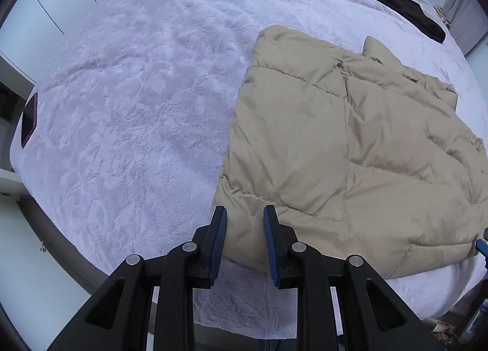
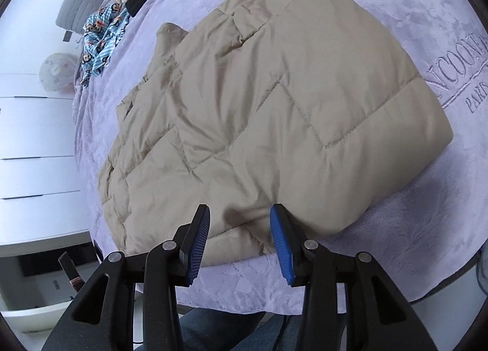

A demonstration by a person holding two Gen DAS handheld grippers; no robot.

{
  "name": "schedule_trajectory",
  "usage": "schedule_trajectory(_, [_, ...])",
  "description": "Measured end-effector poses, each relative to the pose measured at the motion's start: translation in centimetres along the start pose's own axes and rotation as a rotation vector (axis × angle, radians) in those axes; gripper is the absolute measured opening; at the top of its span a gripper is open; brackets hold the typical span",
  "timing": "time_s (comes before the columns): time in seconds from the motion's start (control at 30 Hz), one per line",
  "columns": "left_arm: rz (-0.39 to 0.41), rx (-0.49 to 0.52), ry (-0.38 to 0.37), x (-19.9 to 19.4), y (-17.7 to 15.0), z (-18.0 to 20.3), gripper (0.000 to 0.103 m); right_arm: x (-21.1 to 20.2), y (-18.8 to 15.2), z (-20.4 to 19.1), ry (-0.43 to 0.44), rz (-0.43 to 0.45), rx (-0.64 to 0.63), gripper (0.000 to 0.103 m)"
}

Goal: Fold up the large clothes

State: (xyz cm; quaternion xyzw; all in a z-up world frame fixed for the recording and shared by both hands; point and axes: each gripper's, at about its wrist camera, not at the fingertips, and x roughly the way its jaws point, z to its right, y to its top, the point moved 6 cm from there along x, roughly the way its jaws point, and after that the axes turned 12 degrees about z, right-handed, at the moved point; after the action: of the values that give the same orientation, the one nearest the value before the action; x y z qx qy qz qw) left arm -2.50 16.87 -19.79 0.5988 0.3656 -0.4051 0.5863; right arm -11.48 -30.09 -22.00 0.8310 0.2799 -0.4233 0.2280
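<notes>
While both grippers' fingers gape empty over jacket (image 1: 350, 143), only R view shows blanket lettering (image 2: 466, 82).

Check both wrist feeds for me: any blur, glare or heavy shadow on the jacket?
Left wrist view: sharp, soft even daylight, no glare on the beige jacket; fisheye bends the bed edge and darkens the corners. Right wrist view: also sharp, a small soft shadow on the jacket hem near the right claw; the embroidered lettering curves with distortion.
</notes>
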Motion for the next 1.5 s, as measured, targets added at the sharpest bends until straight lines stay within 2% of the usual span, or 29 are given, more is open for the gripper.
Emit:
schedule_trajectory(0.2, [0.017,0.024,0.007,-2.2,-0.4,2.0,0.026,-0.6,-1.1,-1.7,0.039,-0.013,-0.055,0.054])
schedule_trajectory(0.23, [0.016,0.029,0.01,-2.5,-0.7,2.4,0.029,-0.8,-1.4,-1.7,0.045,-0.017,-0.069,0.056])
schedule_trajectory(0.27, [0.015,0.031,0.011,-2.9,-1.1,2.6,0.057,-0.7,-1.5,-2.0,0.046,-0.02,-0.079,0.058])
schedule_trajectory(0.3, [0.023,0.027,0.017,-3.4,-1.4,2.7,0.092,-0.9,-1.8,-1.9,0.046,-0.024,-0.092,0.059])
schedule_trajectory(0.33, [0.046,0.02,0.029,-3.9,-1.5,2.7,0.098,-1.1,-2.1,-1.6,0.047,-0.029,-0.098,0.06])
schedule_trajectory(0.37, [0.07,0.022,0.041,-4.6,-1.7,2.8,0.098,-1.1,-2.3,-1.5,0.051,-0.033,-0.1,0.06])
schedule_trajectory(0.47, [0.062,0.027,0.06,-5.6,-2.6,3.2,0.098,-1.3,-3.2,-0.7,0.056,-0.058,-0.098,0.061])
schedule_trajectory(0.57, [0.057,0.008,0.045,-6.2,-3.0,3.5,0.098,-1.3,-3.8,-0.2,0.048,-0.074,-0.102,0.061])
schedule_trajectory(0.7, [0.063,0.036,0.048,-6.1,-2.6,3.7,0.098,-1.3,-4.0,-0.2,0.035,-0.062,-0.097,0.061])
schedule_trajectory(0.73, [0.061,0.046,0.044,-5.9,-2.3,3.7,0.098,-1.3,-4.0,-0.4,0.033,-0.051,-0.09,0.062])
schedule_trajectory(0.77, [0.061,0.052,0.039,-5.8,-2.0,3.8,0.098,-1.3,-4.0,-0.7,0.032,-0.042,-0.084,0.07])
schedule_trajectory(0.83, [0.061,0.064,0.021,-5.5,-1.1,3.5,0.098,-0.9,-4.1,-1.4,0.033,-0.026,-0.077,0.077])
schedule_trajectory(0.93, [0.065,0.075,0.002,-5.1,0.5,2.3,0.098,0.2,-4.7,-3.0,0.024,-0.023,-0.063,0.078])
schedule_trajectory(1.07, [0.072,0.111,0.02,-3.8,2.5,0.1,0.098,2.0,-6.0,-6.0,0.022,-0.026,-0.071,0.078])
schedule_trajectory(1.17, [0.033,0.113,-0.034,-2.5,3.5,-1.2,0.098,3.1,-6.7,-7.9,0.015,-0.008,-0.06,0.079])
schedule_trajectory(1.23, [0.028,0.121,-0.051,-1.9,4.1,-1.8,0.098,3.9,-7.2,-9.0,0.014,-0.012,-0.055,0.089])
schedule_trajectory(1.5, [0.008,0.159,-0.103,0.5,5.2,-2.5,0.098,5.3,-8.4,-11.6,-0.016,-0.008,-0.036,0.089])
